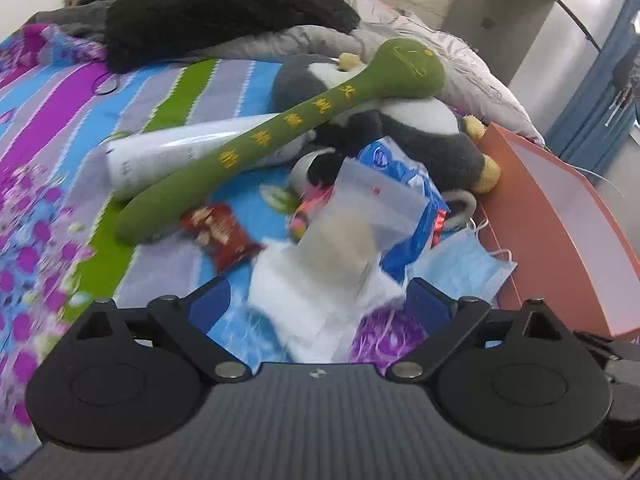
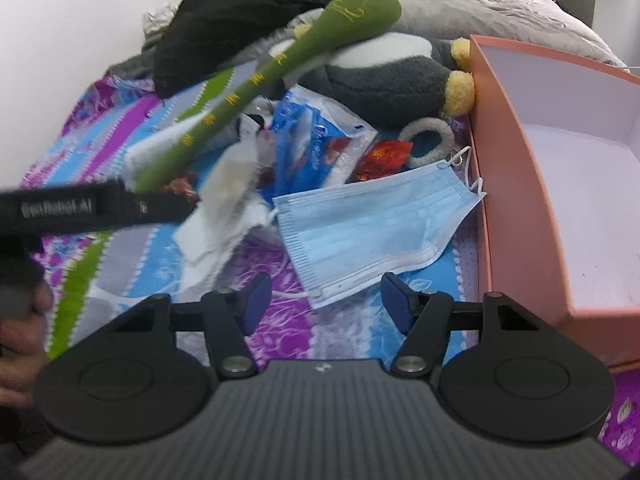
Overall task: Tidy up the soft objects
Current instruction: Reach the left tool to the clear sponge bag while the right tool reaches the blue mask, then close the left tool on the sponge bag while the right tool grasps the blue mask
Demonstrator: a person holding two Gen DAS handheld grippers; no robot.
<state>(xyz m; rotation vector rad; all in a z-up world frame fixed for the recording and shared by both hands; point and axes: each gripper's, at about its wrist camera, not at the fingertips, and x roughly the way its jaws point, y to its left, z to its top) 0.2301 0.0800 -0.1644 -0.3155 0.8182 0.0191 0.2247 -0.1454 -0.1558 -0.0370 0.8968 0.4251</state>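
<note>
- While hovering over the clutter beside the box (image 2: pixel 516 184), left gripper (image 1: pixel 316 300) gaping wide above a white tissue (image 1: pixel 304 304); right gripper (image 2: pixel 320 300) half open, nothing between the pads, tips just short of the mask (image 2: pixel 360 232).
- Mask: one, pale blue, lying flat with its ear loop against the box wall. Featherweight, limp, likely to fold on pinching; best taken at the near pleated edge.
- Clear bag (image 1: pixel 360 216): one, left of the box, on top of the tissue. Slick film, light; safest pinched at its top edge.
- Green plush stick (image 1: pixel 256 140): one, well left of the box, propped on the penguin (image 1: pixel 432 136). Soft but long, so probably floppy; mid-shaft grip sensible.
- Penguin: one, bulky, squashy, feet touching the box's far corner.
- Blue wipes packs (image 2: pixel 312 140): apparently two, left of the box, crinkly.
- Red snack packets: one seen in each view (image 1: pixel 220 236), (image 2: pixel 382 158).
- Grey ring (image 2: pixel 426 142): one, just beside the box.
- Box interior bare as far as visible.
</note>
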